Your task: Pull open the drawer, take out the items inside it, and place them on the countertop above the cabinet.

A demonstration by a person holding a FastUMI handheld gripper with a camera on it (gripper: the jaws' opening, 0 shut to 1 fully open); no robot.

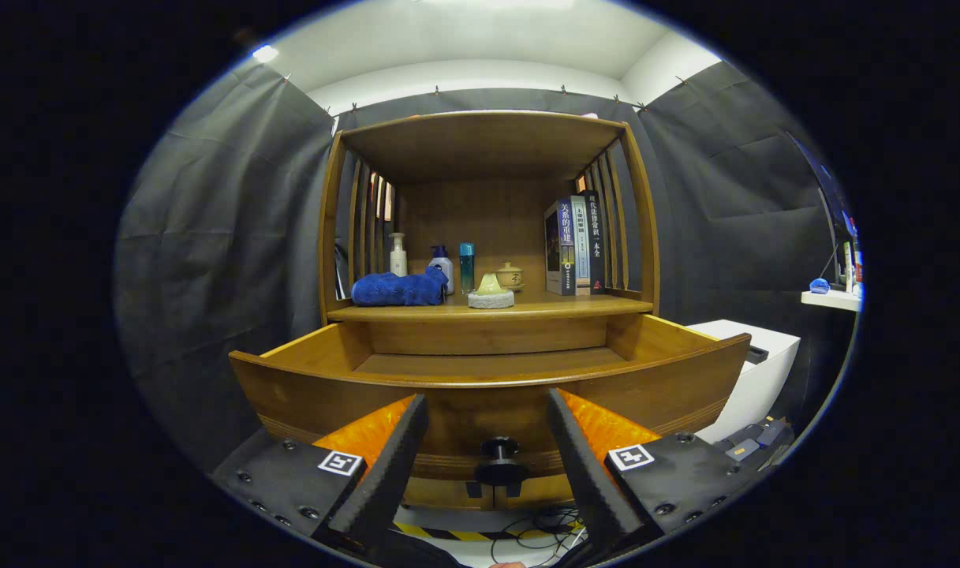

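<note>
The wooden drawer (487,394) stands pulled open out of the cabinet, and the visible part of its floor is bare. Its black knob (500,461) sits on the curved front, between my two fingers and a little beyond them. My gripper (487,414) is open, its fingers spread to either side of the knob without touching it. On the countertop (487,309) above the drawer lie a folded blue towel (399,288) and a pale round sponge-like item (491,292).
At the back of the countertop stand several bottles (442,264), a small lidded pot (510,276) and upright books (574,246). A white box (752,371) sits to the right of the cabinet. Cables and striped tape (480,532) lie on the floor below the drawer.
</note>
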